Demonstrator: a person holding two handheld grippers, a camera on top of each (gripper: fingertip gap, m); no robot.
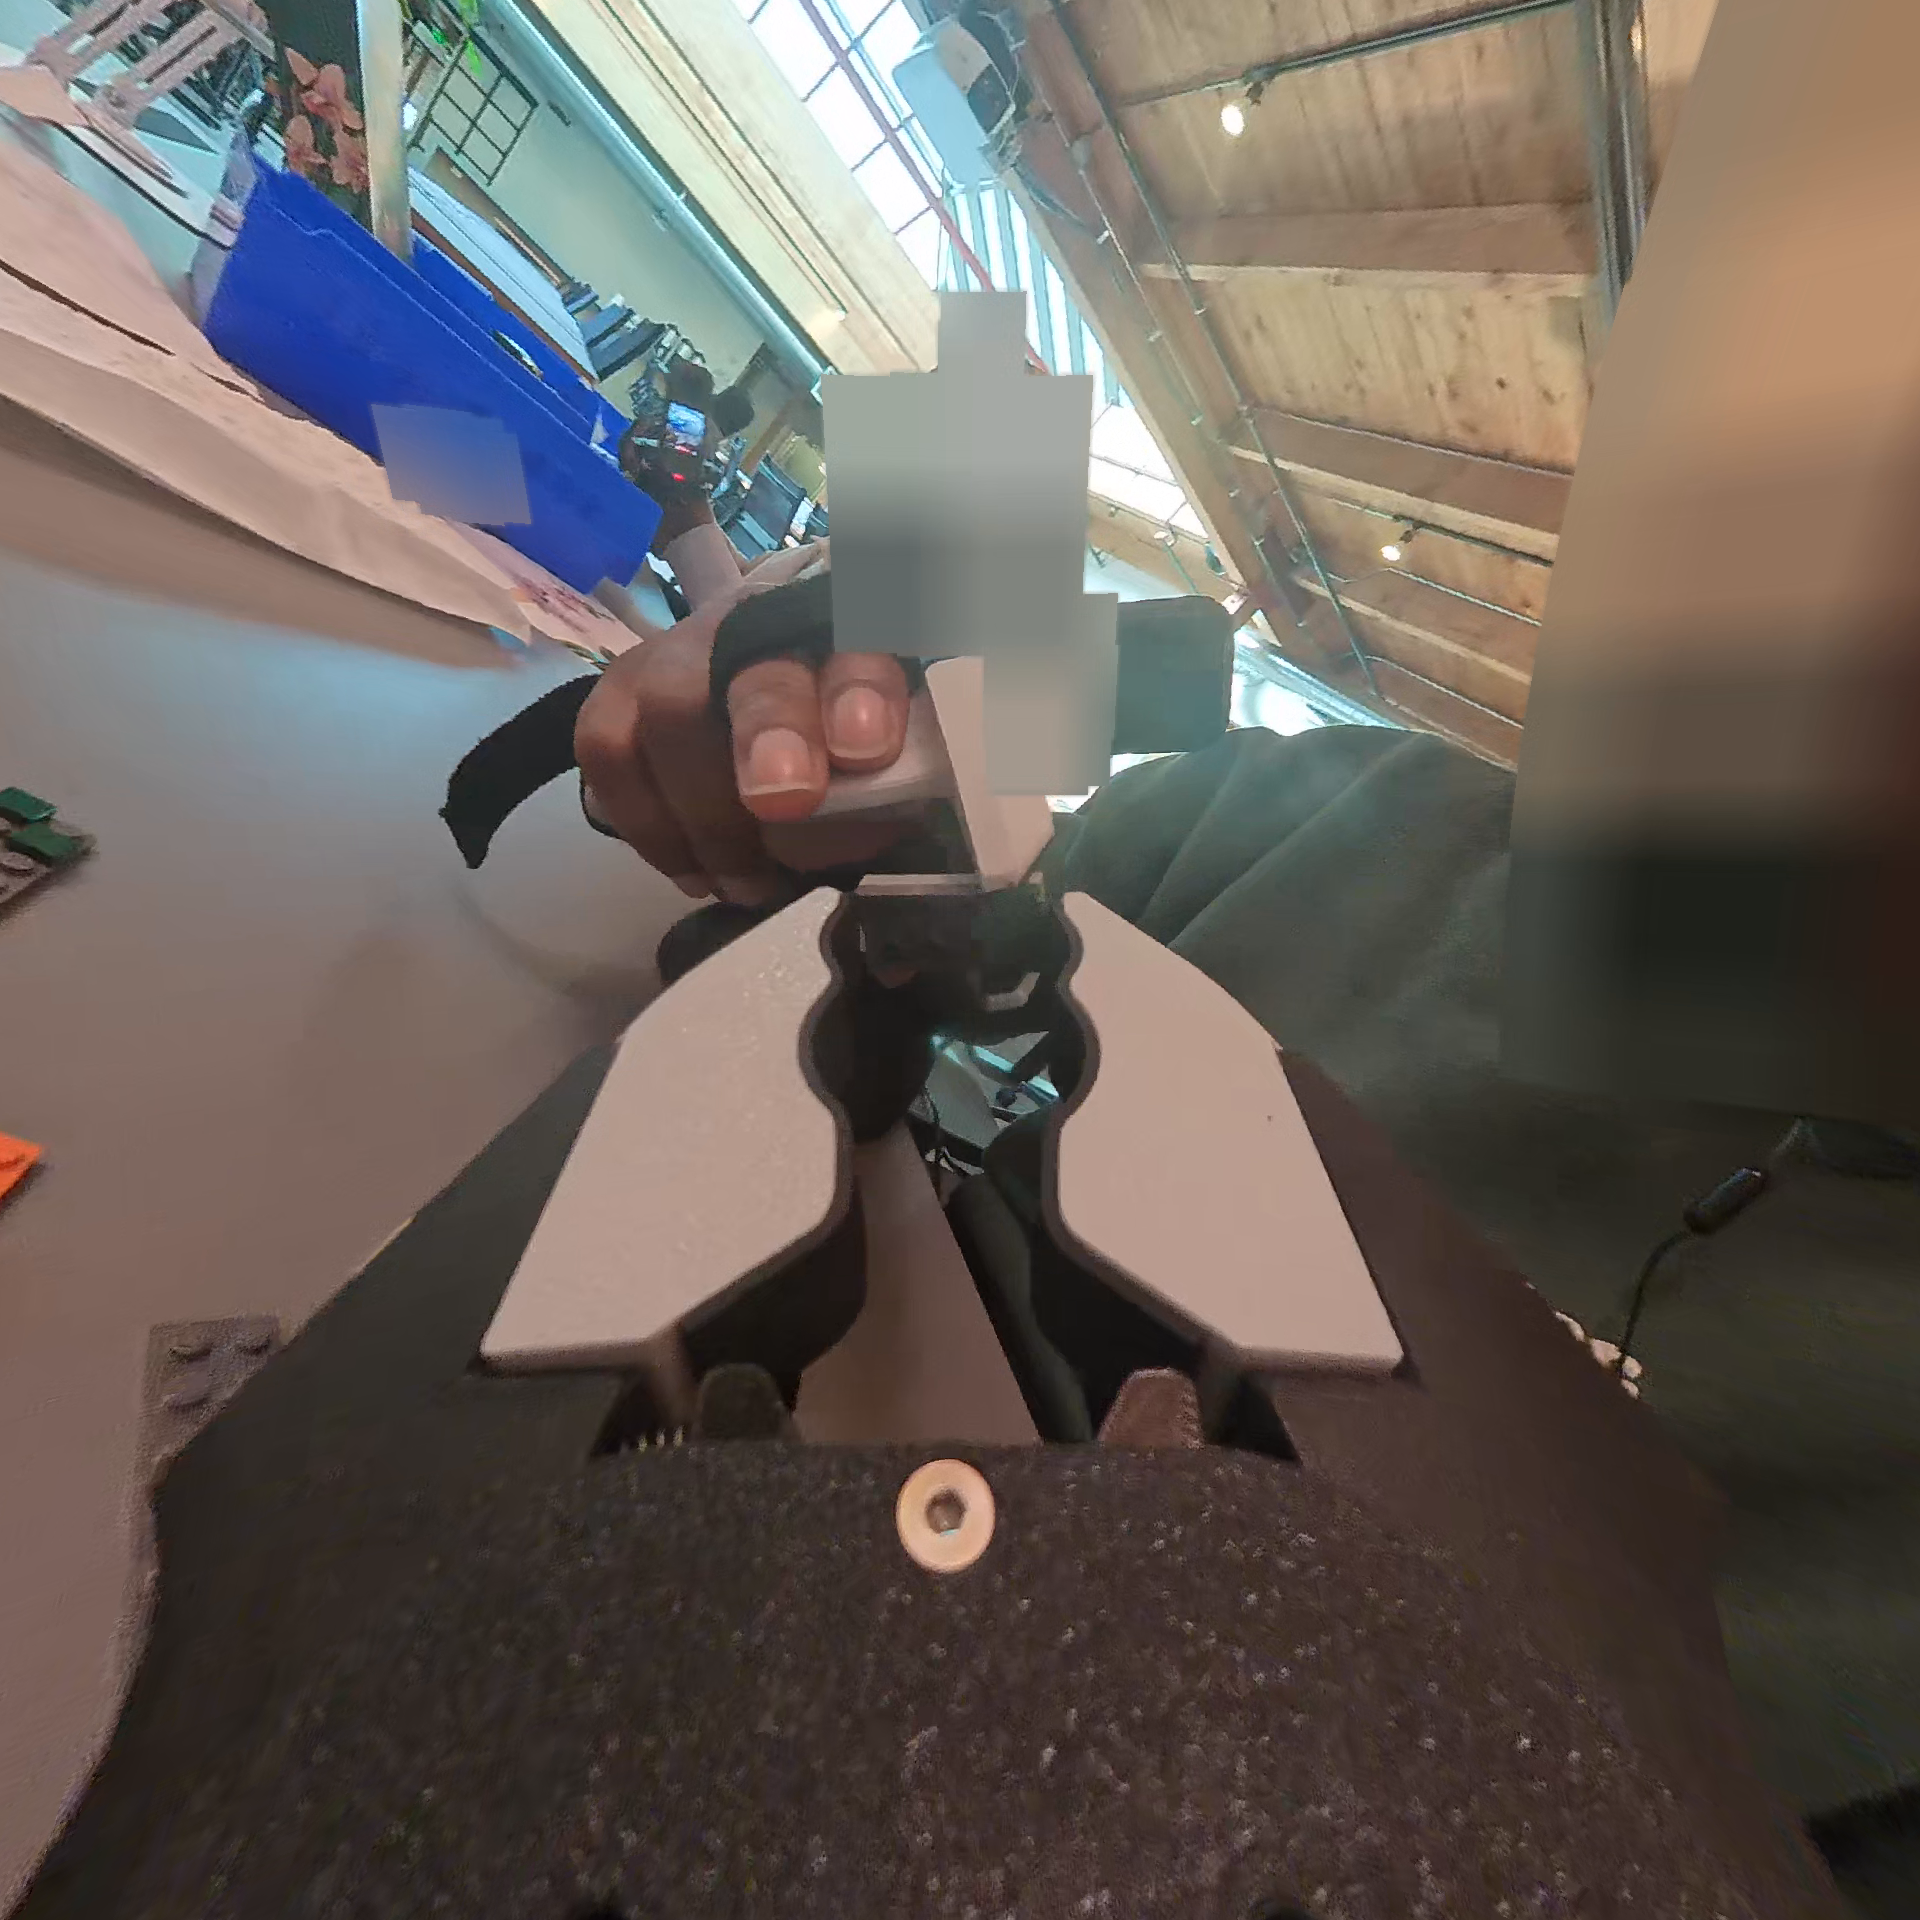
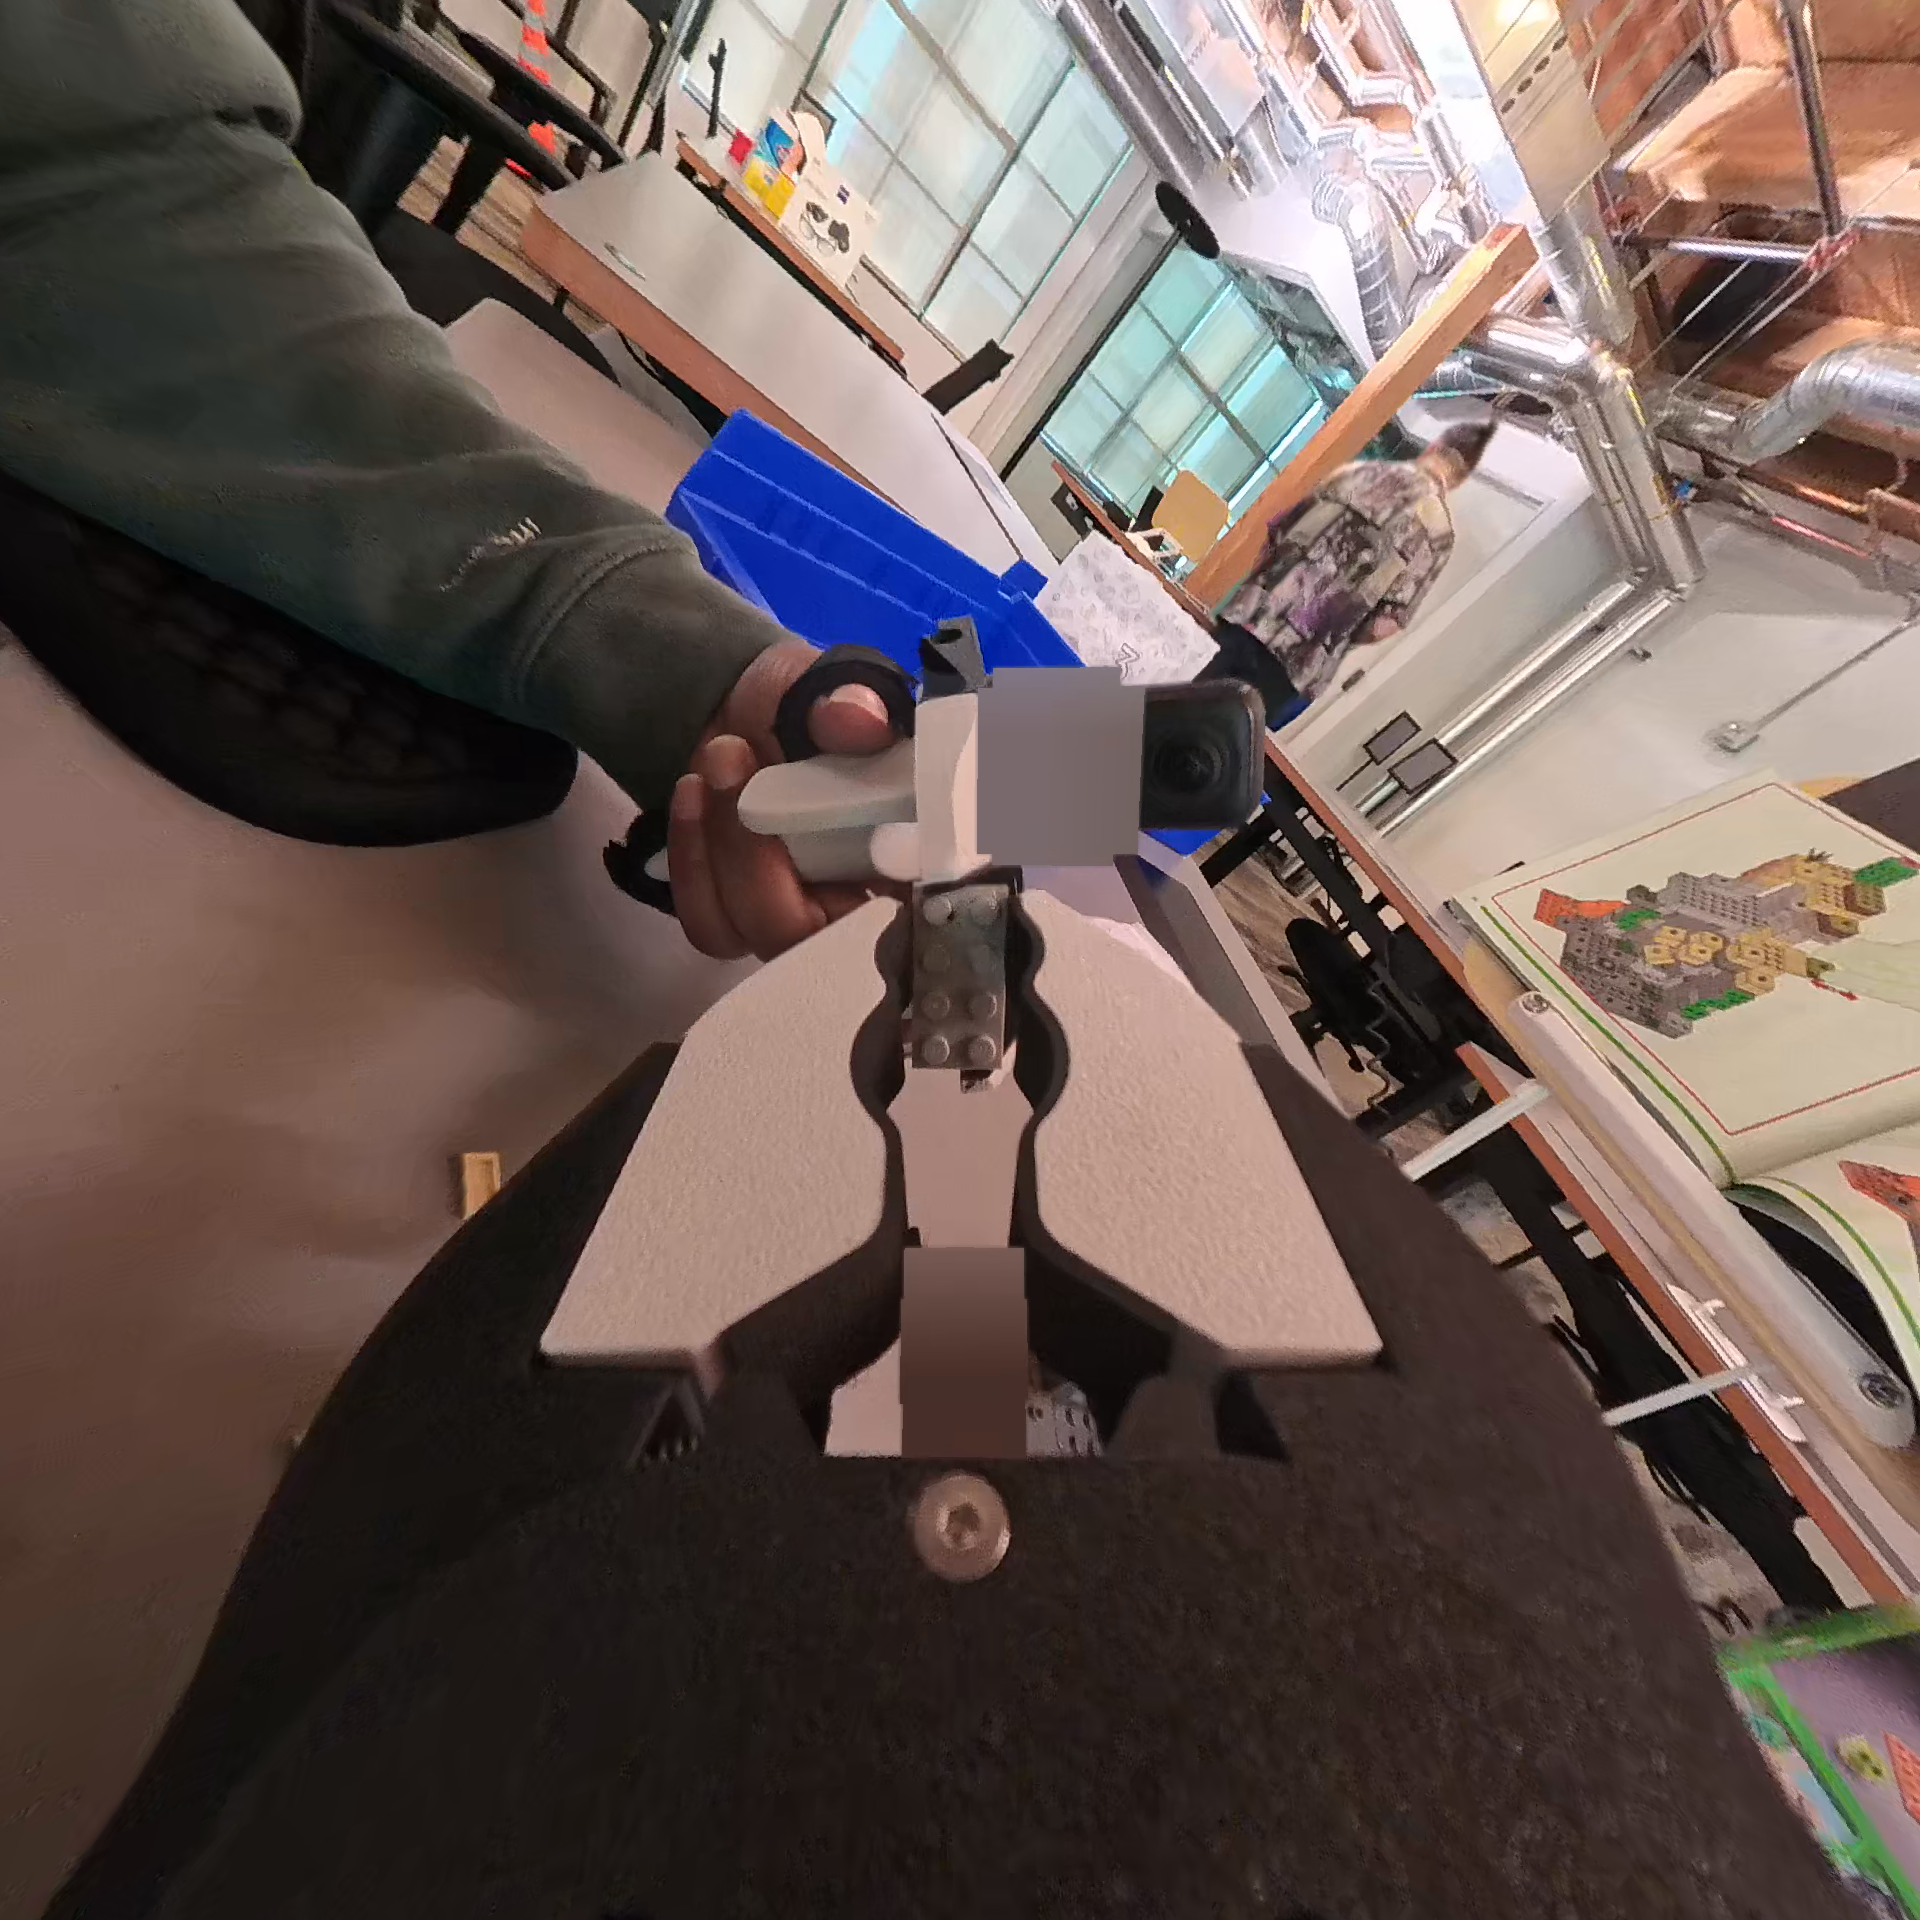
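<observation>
The right hand-held gripper [image 2: 961, 977] holds a grey studded brick [image 2: 958, 987] lengthwise between its two white fingers [image 2: 790, 1091], studs facing the camera; both inner edges press against the brick's long sides, so the jaws stand narrow around it. The brick's far end points at the other hand-held gripper, whose white handle [image 2: 831, 821] a hand [image 2: 727, 862] in a green sleeve [image 2: 312, 416] grips just beyond. A black camera [image 2: 1200, 753] sits on that unit.

In the left wrist view, the left hand-held gripper [image 1: 951, 935] stands moderately open, its white fingers [image 1: 727, 1091] apart. Between their tips lies something dark and blurred, which I cannot identify, and I cannot tell whether the pads press on it. Just past the tips a hand [image 1: 717, 758] with a black strap [image 1: 509, 758] holds the opposite unit's grey handle [image 1: 883, 790].

Both devices hover above a pale worktop [image 1: 260, 831]. A blue bin [image 2: 852, 561] stands toward its far edge, an open instruction booklet [image 2: 1714, 966] lies at its right side, and small green pieces [image 1: 31, 831] rest by the left edge. A tan piece [image 2: 473, 1179] lies on the worktop near the right device.
</observation>
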